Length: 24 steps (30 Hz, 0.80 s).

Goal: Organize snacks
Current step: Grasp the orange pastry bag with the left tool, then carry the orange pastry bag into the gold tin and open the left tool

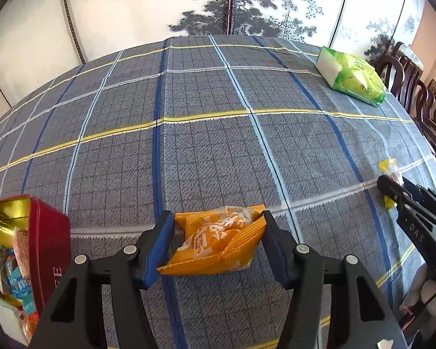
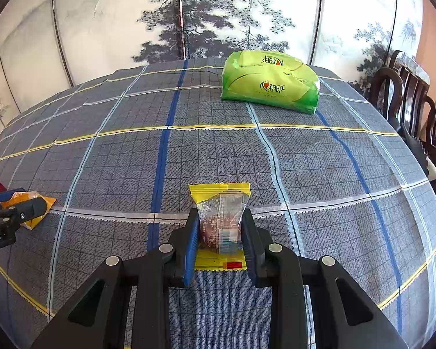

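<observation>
The left gripper (image 1: 218, 241) was clamped on the orange packet (image 1: 215, 240) near the front of the table (image 1: 189, 151), beside the red box (image 1: 48, 241) of snacks at the left; the packet bore white Chinese lettering and looked light and crinkly, best held across its puffed middle. The right gripper (image 2: 220, 232) pinched the yellow-ended clear packet (image 2: 220, 218), probably slippery film. The green tissue pack (image 2: 270, 81), with Chinese lettering, lay far right.
</observation>
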### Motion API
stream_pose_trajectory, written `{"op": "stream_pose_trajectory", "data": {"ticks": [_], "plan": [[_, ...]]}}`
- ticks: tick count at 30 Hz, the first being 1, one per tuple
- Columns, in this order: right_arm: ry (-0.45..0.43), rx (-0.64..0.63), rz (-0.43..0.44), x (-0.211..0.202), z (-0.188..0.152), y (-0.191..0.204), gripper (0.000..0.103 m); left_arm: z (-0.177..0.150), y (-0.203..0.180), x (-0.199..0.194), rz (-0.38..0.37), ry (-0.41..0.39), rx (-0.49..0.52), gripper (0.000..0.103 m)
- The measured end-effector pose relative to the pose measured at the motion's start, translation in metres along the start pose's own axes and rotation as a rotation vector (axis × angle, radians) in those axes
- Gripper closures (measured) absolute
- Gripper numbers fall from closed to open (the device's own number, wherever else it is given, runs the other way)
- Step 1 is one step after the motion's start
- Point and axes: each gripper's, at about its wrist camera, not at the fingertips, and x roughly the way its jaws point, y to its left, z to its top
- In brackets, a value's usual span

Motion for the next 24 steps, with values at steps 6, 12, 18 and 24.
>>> {"op": "stream_pose_trajectory", "data": {"ticks": [6,12,18,24], "plan": [[0.000,-0.001,-0.001,0.000,0.000,0.000,0.074,-0.015,0.002,-0.014,0.022,0.002,-0.002,0.048],[0.000,-0.001,-0.001,0.000,0.000,0.000,0.074,-0.031,0.004,-0.036,0.015,0.001,-0.018,0.049],[0.000,-0.001,-0.001,0.000,0.000,0.001,0.074,-0.042,0.004,-0.064,0.021,-0.018,-0.011,0.049],[0.000,-0.003,-0.003,0.000,0.000,0.001,0.074,-0.046,0.017,-0.093,0.018,-0.044,-0.052,0.049]]}}
